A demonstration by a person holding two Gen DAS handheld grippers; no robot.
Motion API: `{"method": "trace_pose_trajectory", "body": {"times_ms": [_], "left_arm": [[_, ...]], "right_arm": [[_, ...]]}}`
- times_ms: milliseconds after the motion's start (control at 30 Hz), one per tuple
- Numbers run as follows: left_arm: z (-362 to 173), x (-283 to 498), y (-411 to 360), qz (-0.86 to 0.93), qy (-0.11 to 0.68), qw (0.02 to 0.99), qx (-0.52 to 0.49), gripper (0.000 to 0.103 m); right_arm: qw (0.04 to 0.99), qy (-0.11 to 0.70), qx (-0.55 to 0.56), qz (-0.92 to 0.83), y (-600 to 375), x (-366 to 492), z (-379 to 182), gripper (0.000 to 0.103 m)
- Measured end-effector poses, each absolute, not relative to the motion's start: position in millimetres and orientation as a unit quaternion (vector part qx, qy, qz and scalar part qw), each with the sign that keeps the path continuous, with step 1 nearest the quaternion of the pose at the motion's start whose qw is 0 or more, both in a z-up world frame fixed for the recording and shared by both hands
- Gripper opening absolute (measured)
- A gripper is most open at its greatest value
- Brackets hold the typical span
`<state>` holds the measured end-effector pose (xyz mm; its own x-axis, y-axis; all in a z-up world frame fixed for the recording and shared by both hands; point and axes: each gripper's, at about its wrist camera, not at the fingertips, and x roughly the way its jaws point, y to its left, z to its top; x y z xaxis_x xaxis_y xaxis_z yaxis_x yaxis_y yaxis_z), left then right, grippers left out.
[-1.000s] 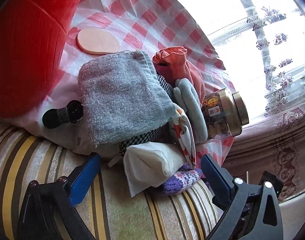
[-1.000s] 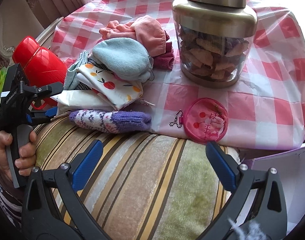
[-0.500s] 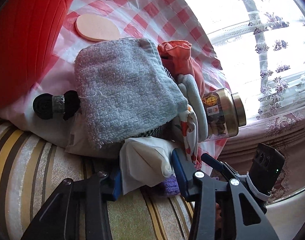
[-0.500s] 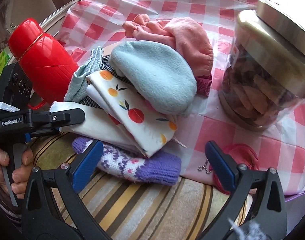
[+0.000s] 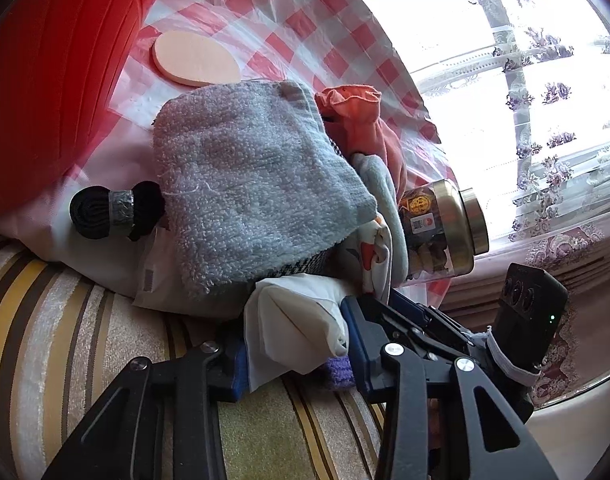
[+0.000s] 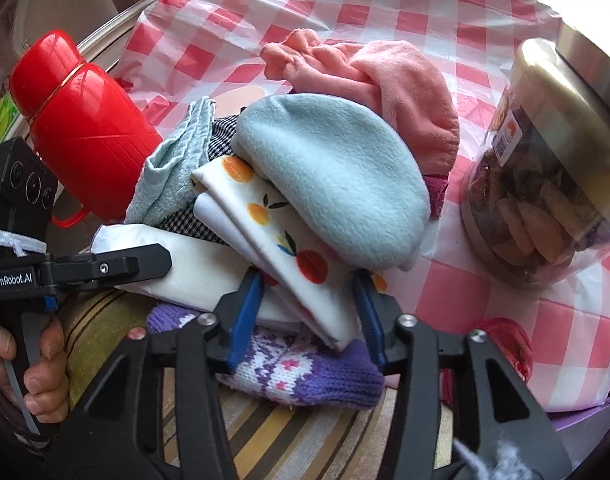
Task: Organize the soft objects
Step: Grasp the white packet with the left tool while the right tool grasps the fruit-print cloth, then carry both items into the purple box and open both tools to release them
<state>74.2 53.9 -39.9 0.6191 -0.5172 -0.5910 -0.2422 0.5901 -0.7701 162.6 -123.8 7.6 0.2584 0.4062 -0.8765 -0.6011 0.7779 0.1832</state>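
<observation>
A pile of soft things lies on the red-checked cloth (image 6: 385,4): a grey-blue towel (image 5: 257,184), a pink garment (image 6: 385,84), a light blue fleece piece (image 6: 333,184), a fruit-print cloth (image 6: 281,240), a white folded cloth (image 5: 301,320) and a purple knit piece (image 6: 305,372) at the bottom. My left gripper (image 5: 293,340) is closing, and its pads press on the white folded cloth at the pile's near edge. My right gripper (image 6: 307,304) is closing too, its pads against the folded end of the fruit-print cloth, above the purple knit.
A red flask (image 6: 85,132) stands left of the pile and a gold-lidded glass jar (image 6: 545,184) right of it. A round beige pad (image 5: 197,58) and a black taped bundle (image 5: 117,210) lie by the towel. A red round pouch (image 6: 505,344) sits near the striped cushion (image 6: 305,440).
The left jaws closed onto the white folded cloth. The right gripper moved left and in toward the pile, and its jaws came together around the fruit-print cloth.
</observation>
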Motion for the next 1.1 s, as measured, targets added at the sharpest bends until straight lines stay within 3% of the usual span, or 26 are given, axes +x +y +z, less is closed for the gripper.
{"method": "trace_pose_trajectory", "body": {"times_ms": [367, 767, 1100], "left_arm": [[-21, 49, 52, -0.093, 0.408, 0.801, -0.429, 0.034], [16, 12, 43, -0.099, 0.366, 0.829, -0.411, 0.032], [46, 16, -11, -0.138, 0.369, 0.841, -0.372, 0.032]], "right_arm": [[0.803, 0.500, -0.049, 0.321, -147, 153, 24, 0.019], [0.818, 0.469, 0.011, 0.332, -198, 130, 52, 0.015], [0.837, 0.445, 0.062, 0.313, -262, 108, 73, 0.015]]}}
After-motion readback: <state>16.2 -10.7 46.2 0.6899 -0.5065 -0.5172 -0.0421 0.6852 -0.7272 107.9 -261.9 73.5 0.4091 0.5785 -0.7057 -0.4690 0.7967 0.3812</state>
